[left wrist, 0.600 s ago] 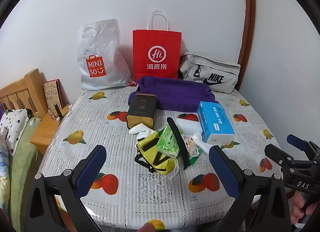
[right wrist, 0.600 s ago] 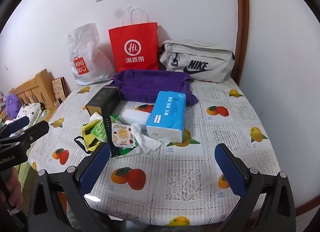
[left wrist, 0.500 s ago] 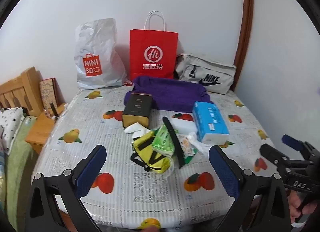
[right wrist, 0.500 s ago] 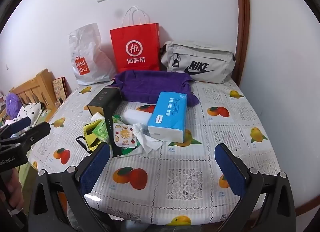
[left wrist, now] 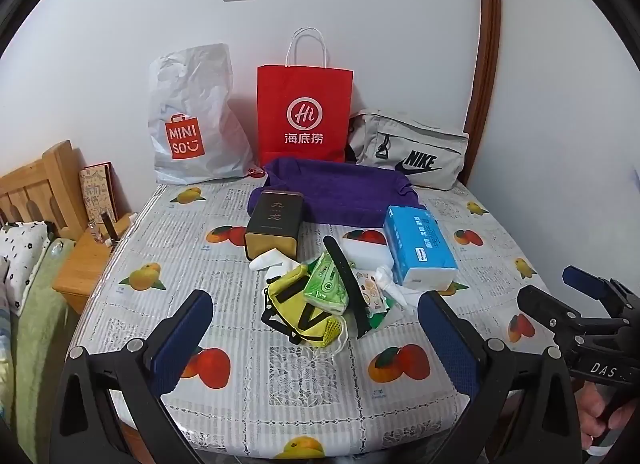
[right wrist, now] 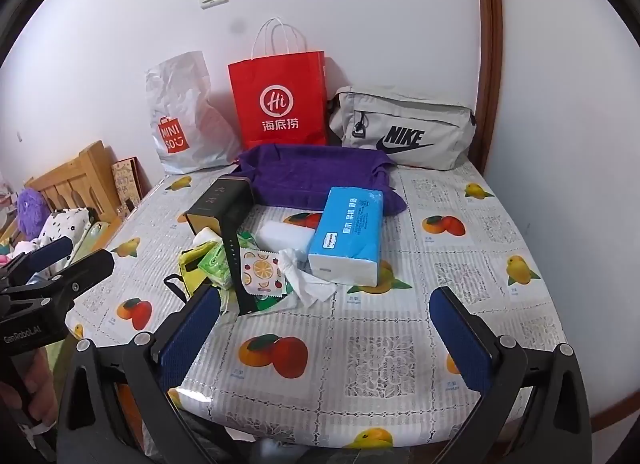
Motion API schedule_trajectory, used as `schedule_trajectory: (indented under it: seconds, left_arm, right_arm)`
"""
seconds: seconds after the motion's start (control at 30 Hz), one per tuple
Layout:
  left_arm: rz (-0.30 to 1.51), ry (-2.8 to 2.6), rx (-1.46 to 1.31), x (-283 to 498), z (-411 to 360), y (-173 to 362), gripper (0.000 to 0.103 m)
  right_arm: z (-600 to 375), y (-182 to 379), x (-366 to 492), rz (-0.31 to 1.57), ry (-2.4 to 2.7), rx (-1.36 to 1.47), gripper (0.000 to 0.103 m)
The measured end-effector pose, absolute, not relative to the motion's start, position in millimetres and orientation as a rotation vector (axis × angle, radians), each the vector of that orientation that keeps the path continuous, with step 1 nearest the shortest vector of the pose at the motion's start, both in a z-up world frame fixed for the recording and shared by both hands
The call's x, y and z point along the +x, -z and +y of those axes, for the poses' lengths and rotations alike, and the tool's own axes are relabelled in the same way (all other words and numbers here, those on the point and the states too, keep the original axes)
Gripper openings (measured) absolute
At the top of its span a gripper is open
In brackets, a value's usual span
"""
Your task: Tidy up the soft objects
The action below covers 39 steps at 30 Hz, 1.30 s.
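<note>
- Left gripper [left wrist: 316, 338]: jaws wide, nothing held; I've got it hovering near table [left wrist: 280, 392] front edge.
- Right gripper [right wrist: 326, 338]: same, wide, empty.
- Yellow pouch [left wrist: 298, 314]: mid-table in clutter, touching green tissue pack [left wrist: 326, 284]. Prob. light, floppy; I'd pinch its body edge.
- Blue tissue pack [right wrist: 348, 232]: squashy, slick wrap; grab across narrow width.

The yellow pouch [left wrist: 298, 314] is half buried under the green tissue pack [left wrist: 326, 286] and black strap [left wrist: 347, 284], and from the right wrist the strap hides most of it. Small print on the blue tissue pack [right wrist: 348, 230] is too tiny to read. The bed [left wrist: 24, 264] gets cut off at the left edge.
</note>
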<state>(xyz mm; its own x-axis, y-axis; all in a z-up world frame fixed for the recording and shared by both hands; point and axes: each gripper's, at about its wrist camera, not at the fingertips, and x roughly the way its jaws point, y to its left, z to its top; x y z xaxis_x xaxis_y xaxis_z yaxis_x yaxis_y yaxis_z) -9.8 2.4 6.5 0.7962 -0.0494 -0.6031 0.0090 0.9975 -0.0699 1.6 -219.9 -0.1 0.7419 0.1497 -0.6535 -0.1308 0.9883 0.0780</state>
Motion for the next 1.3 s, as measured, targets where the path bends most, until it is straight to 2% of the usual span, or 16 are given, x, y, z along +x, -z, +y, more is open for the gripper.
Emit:
schedule_trajectory:
  seconds: [1.3]
  left_arm:
    - [0.645, 0.012, -0.036, -14.8, -0.5, -6.9, 0.103]
  right_arm:
    - [-216.3, -3.1, -3.1, 0.708, -0.178, 0.035, 0.103]
